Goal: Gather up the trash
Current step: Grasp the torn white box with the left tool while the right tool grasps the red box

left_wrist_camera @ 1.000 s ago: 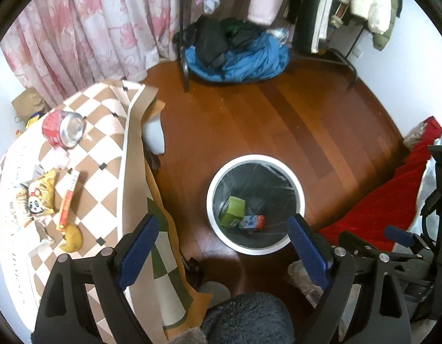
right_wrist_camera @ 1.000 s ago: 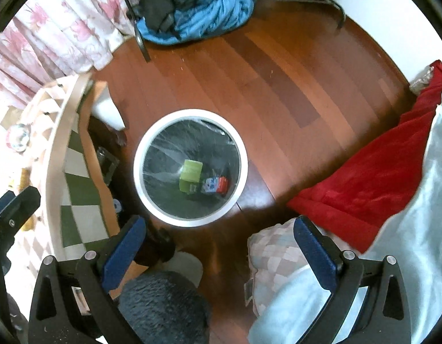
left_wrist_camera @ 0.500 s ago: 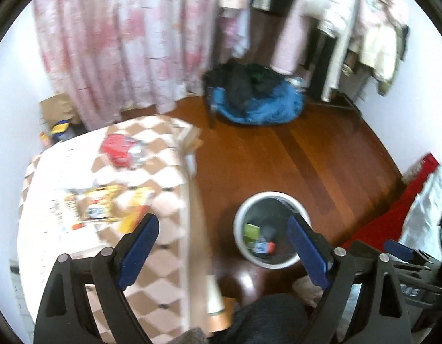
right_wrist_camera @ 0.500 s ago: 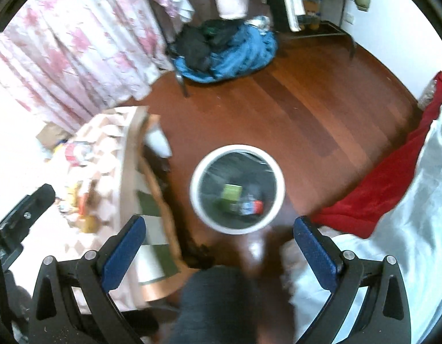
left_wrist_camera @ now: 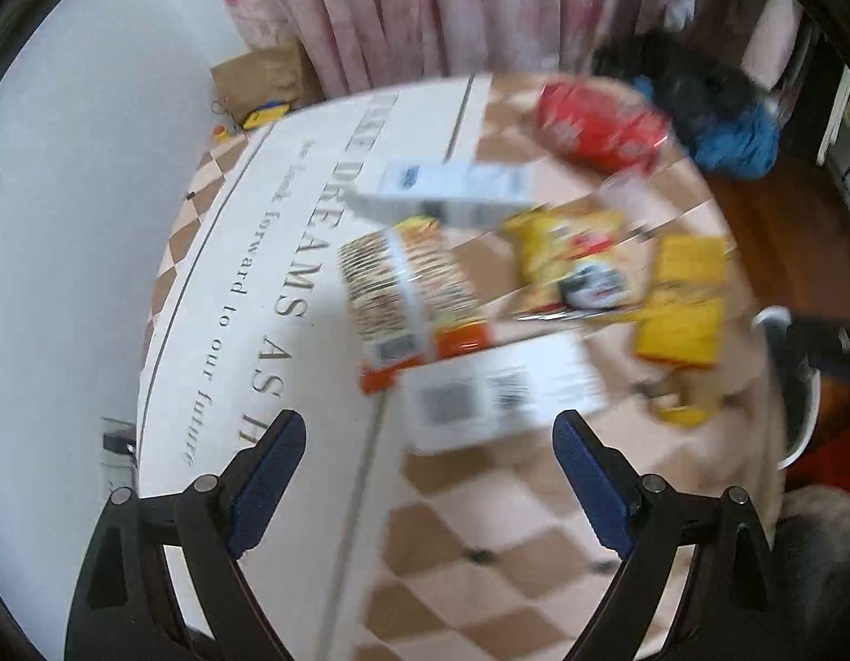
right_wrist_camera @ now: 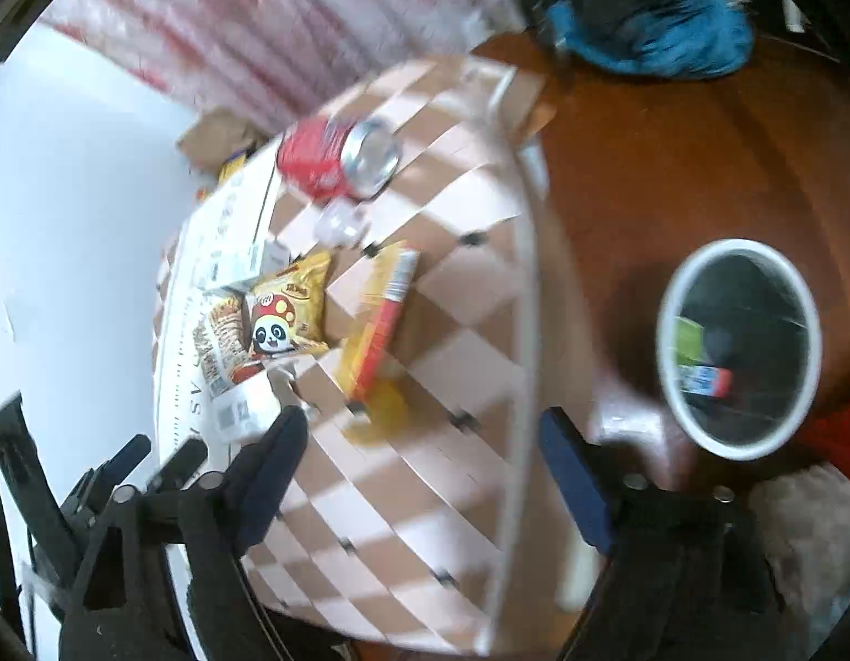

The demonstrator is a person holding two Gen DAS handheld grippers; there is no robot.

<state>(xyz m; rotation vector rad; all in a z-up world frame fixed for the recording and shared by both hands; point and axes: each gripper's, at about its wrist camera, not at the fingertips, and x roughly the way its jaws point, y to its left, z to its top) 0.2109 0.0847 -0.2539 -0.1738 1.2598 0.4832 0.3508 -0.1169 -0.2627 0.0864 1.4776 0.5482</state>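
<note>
Yellow snack bag with a panda face lay mid-tabletop, the landmark here, a red can beyond it and a white box nearer. Above the box the left gripper pointed steeply down, fingers wide and empty. Over the tabletop's floor-side edge the right gripper was closing on nothing. Off that edge, on open wooden floor, stood the white-rimmed bin.

One red can, two white boxes (both blurred), one round bin, two grippers
</note>
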